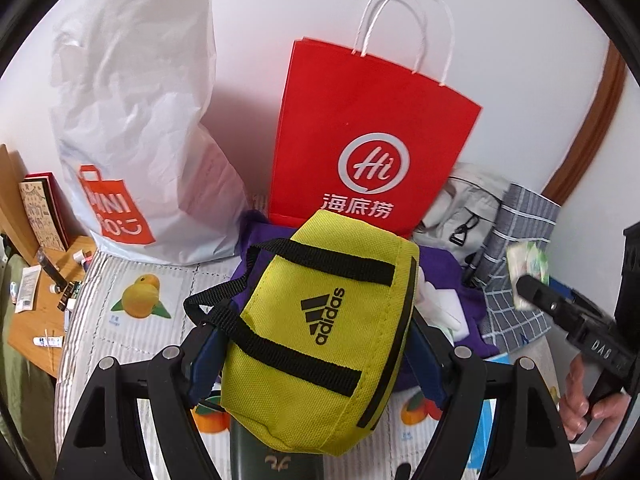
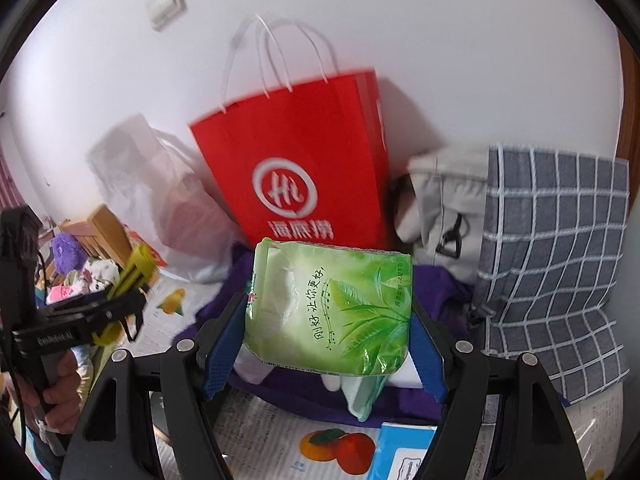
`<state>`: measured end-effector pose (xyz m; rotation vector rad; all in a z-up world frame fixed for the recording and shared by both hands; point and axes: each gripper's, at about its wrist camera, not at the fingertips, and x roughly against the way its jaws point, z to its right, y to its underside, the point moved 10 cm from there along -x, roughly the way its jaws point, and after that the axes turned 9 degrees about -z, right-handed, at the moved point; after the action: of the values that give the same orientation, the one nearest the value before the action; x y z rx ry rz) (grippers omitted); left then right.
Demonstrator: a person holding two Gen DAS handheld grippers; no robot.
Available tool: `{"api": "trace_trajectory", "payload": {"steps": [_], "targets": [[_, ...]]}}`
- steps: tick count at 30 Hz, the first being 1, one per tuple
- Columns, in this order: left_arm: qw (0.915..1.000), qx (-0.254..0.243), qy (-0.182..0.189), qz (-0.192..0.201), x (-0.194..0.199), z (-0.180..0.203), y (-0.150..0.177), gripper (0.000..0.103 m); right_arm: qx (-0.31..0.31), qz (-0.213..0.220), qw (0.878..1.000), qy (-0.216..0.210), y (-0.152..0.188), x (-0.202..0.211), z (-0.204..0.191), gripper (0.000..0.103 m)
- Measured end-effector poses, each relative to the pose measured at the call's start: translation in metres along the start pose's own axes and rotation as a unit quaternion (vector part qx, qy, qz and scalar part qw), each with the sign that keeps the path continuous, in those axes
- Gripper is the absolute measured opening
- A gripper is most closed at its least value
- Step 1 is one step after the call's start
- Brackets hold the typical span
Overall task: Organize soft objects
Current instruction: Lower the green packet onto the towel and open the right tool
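While I look along my left hand-held gripper point(image 1: 316, 344), its blue pads are clamped on the yellow Adidas pouch point(image 1: 320, 328), held above a fruit-print mat point(image 1: 140, 300). To its left a white plastic bag point(image 1: 136, 128) leans on the wall, with a wooden worktop point(image 1: 28, 320) at the far left; straight ahead stands the red paper bag point(image 1: 372, 136). My right hand-held gripper point(image 2: 328, 332) grips a green tissue pack point(image 2: 332, 312) over purple cloth point(image 2: 444, 292), beside a grey checked bag point(image 2: 552, 264).
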<state>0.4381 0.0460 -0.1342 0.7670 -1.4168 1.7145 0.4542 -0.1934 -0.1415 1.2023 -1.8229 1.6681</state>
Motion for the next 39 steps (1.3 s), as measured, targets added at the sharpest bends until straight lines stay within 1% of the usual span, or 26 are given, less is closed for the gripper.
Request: {"api": "trace_trajectory", "payload": {"steps": [1,3,6,8,11,14,17,20,25,28,32,33,35,37,39], "targets": [[1.0,0.003,0.002,0.001,-0.005,0.0,-0.005,0.078,-0.002,0.0,1.0,0.004,-0.001,-0.005,0.004,0.074],[1.0,0.004,0.006,-0.004,-0.017,0.001,-0.012,0.078,-0.008,-0.014,1.0,0.012,0.001,-0.018,0.012,0.074],[0.9999,0.008,0.005,-0.009,-0.037,0.001,-0.016,0.078,-0.012,-0.033,0.999,0.012,0.005,-0.035,0.02,0.074],[0.9997,0.013,0.004,-0.018,-0.049,0.0,-0.016,0.078,-0.008,-0.043,0.999,0.018,0.009,-0.045,0.024,0.074],[0.9993,0.0,0.003,-0.038,-0.067,0.001,-0.013,0.078,-0.014,-0.062,0.998,0.024,0.015,-0.063,0.034,0.074],[0.9988,0.009,0.001,-0.049,-0.081,-0.005,-0.012,0.078,-0.026,-0.078,0.996,0.028,0.021,-0.078,0.044,0.074],[0.9978,0.018,0.011,-0.063,-0.092,-0.011,-0.01,0.078,-0.033,-0.092,0.995,0.035,0.026,-0.091,0.05,0.074],[0.9965,0.03,0.024,-0.074,-0.103,-0.017,-0.009,0.078,-0.035,-0.099,0.994,0.034,0.03,-0.1,0.051,0.074],[0.9924,0.043,0.037,-0.109,-0.125,-0.019,0.0,0.078,-0.037,-0.111,0.992,0.041,0.034,-0.113,0.052,0.074],[0.9912,0.041,0.034,-0.121,-0.134,-0.016,0.004,0.078,-0.036,-0.117,0.992,0.031,0.036,-0.119,0.048,0.075],[0.9906,0.04,0.031,-0.127,-0.137,-0.015,0.006,0.078,-0.026,-0.127,0.991,0.032,0.038,-0.127,0.043,0.075],[0.9904,0.041,0.032,-0.128,-0.137,-0.014,0.007,0.078,-0.023,-0.129,0.991,0.033,0.039,-0.129,0.041,0.076],[0.9904,0.04,0.037,-0.127,-0.136,-0.012,0.005,0.079,-0.013,-0.135,0.99,0.04,0.041,-0.131,0.039,0.085],[0.99,0.037,0.043,-0.129,-0.136,-0.009,0.005,0.08,-0.009,-0.127,0.991,0.049,0.039,-0.129,0.039,0.089],[0.9896,0.036,0.048,-0.131,-0.137,-0.004,0.004,0.082,-0.014,-0.122,0.991,0.045,0.038,-0.126,0.038,0.092]]}}
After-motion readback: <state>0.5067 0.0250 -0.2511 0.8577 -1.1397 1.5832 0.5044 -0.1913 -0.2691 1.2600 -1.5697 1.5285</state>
